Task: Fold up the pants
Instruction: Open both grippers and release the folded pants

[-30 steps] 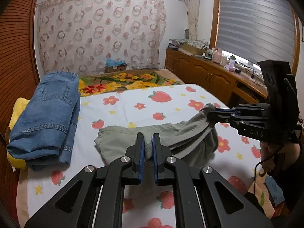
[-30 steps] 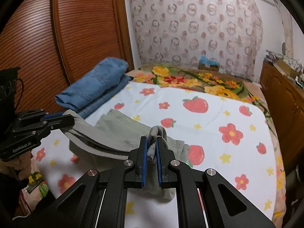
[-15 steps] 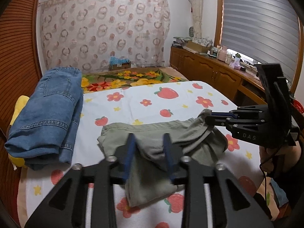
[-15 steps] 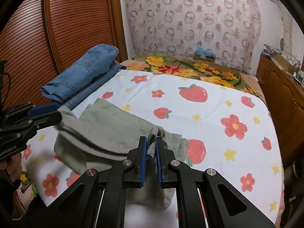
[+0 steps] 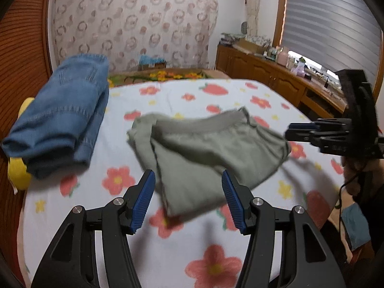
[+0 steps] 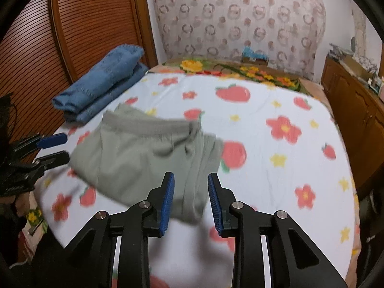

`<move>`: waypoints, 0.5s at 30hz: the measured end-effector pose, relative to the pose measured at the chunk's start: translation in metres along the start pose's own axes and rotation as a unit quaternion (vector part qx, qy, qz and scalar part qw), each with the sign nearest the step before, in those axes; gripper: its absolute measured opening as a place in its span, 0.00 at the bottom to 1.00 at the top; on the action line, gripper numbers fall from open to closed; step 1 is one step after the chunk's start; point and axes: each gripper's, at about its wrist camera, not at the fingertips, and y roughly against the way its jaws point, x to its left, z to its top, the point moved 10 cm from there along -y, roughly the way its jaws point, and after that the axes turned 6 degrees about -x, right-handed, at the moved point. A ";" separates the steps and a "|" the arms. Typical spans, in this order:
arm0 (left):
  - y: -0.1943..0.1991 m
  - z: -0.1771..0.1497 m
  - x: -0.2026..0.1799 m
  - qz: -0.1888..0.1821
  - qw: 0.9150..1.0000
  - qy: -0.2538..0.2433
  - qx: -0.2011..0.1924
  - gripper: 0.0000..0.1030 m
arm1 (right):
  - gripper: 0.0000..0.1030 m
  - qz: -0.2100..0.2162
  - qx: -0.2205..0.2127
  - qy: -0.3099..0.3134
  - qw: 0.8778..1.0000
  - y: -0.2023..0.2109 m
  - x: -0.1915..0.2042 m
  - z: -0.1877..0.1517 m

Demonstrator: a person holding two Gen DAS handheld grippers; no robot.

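The grey-green pants [image 5: 204, 151] lie folded in a soft heap on the flowered bed sheet [image 5: 168, 96], waistband towards the far side. My left gripper [image 5: 188, 177] hovers just before their near edge; its jaws are opening and the blue pads touch no cloth. In the right wrist view the pants [image 6: 144, 148] reach in between the pads of my right gripper [image 6: 190, 176], whose jaws are also opening without pressing on the fabric. Each gripper shows in the other's view, the right gripper [image 5: 291, 130] beside the heap's right end and the left gripper [image 6: 57, 146] at its left end.
Folded blue jeans [image 5: 62, 120] lie along the bed's left side over something yellow [image 5: 19, 170]. A slatted wooden door [image 6: 72, 36] stands behind them. Wooden cabinets [image 5: 264, 76] run along the right wall. A patterned curtain [image 6: 240, 16] hangs at the far end.
Both grippers went from shut on the pants' cloth to open, the left first. The lifted fabric dropped flat onto the bed, and both hands sank a little.
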 end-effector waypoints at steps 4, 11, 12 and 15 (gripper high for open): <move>-0.006 -0.013 0.000 -0.004 1.000 -0.001 0.016 0.56 | 0.30 0.009 0.011 0.004 1.000 0.005 0.004 -0.012; -0.015 -0.022 -0.001 -0.004 0.999 -0.010 0.035 0.42 | 0.30 0.003 0.022 0.014 1.000 -0.006 0.005 -0.014; -0.015 -0.023 -0.001 -0.004 0.999 -0.011 0.037 0.42 | 0.30 0.002 0.023 0.014 1.000 -0.007 0.004 -0.014; -0.017 -0.025 0.003 0.000 0.999 -0.014 0.042 0.42 | 0.30 0.008 0.027 0.010 1.000 -0.012 0.002 -0.016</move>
